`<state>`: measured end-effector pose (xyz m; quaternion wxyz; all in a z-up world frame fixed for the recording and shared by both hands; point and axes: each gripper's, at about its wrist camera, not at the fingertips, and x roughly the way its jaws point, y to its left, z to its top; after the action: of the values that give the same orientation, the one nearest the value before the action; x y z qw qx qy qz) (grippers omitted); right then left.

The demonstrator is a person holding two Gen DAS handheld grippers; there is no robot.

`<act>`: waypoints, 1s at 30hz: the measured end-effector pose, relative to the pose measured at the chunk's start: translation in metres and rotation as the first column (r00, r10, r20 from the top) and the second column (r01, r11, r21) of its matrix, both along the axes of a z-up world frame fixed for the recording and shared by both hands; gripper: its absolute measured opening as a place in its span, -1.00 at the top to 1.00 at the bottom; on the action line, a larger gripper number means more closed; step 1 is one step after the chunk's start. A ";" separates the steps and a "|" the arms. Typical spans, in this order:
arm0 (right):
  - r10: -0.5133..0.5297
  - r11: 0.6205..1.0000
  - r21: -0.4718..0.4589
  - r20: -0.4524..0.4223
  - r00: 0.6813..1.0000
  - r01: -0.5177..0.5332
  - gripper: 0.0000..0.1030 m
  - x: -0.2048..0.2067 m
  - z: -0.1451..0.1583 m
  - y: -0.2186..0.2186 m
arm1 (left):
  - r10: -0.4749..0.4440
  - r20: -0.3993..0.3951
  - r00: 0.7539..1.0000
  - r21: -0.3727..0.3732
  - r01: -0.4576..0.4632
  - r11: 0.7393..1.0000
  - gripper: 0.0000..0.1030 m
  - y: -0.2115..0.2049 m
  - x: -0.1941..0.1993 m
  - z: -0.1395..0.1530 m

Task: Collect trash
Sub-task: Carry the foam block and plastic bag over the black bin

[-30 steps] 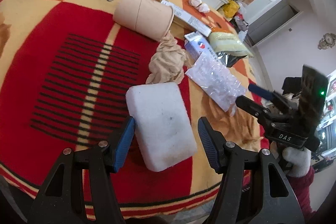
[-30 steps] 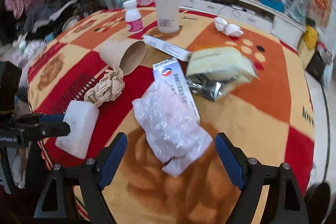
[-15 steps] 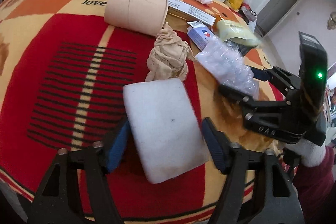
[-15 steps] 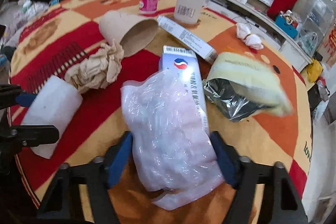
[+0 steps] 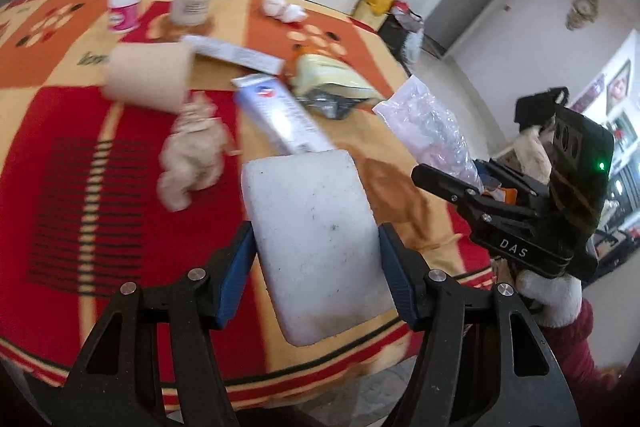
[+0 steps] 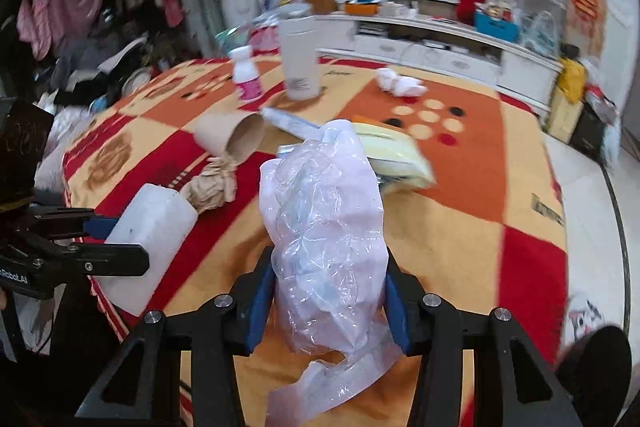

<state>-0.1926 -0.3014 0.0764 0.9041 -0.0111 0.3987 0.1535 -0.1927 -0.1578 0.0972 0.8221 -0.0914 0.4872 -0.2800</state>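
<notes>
The white foam block (image 5: pixel 316 247) sits lengthwise between the fingers of the left gripper (image 5: pixel 316 269), its long axis running straight away from the camera, its far end over the near edge of the table (image 5: pixel 60 155) and its near end past that edge. Both blue pads press on its long sides, so the left gripper grasps it at a middling width. The crumpled clear plastic bag (image 6: pixel 326 235) stands along the line of the right gripper (image 6: pixel 326 303), its long axis pointing away and up, a loose tail hanging below the fingers. The right gripper is clenched on the bag, pads squeezed into the film, above the table's near edge. Still lying toward the middle of the table are the crumpled brown paper (image 5: pixel 192 147), the tipped paper cup (image 5: pixel 148 79), the blue-and-white box (image 5: pixel 280 115) and the yellow pouch (image 5: pixel 332 79).
</notes>
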 end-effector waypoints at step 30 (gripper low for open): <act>-0.532 0.846 0.011 -0.063 0.845 0.533 0.08 -0.087 -0.029 -0.226 | -0.366 0.016 0.930 -0.002 0.366 0.931 -0.17 -0.262 0.016 -0.006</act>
<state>-0.2795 -0.5277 0.0474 0.8994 0.1172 0.4097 -0.0974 -0.1765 -0.4195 0.0909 0.7591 0.0010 0.4885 -0.4304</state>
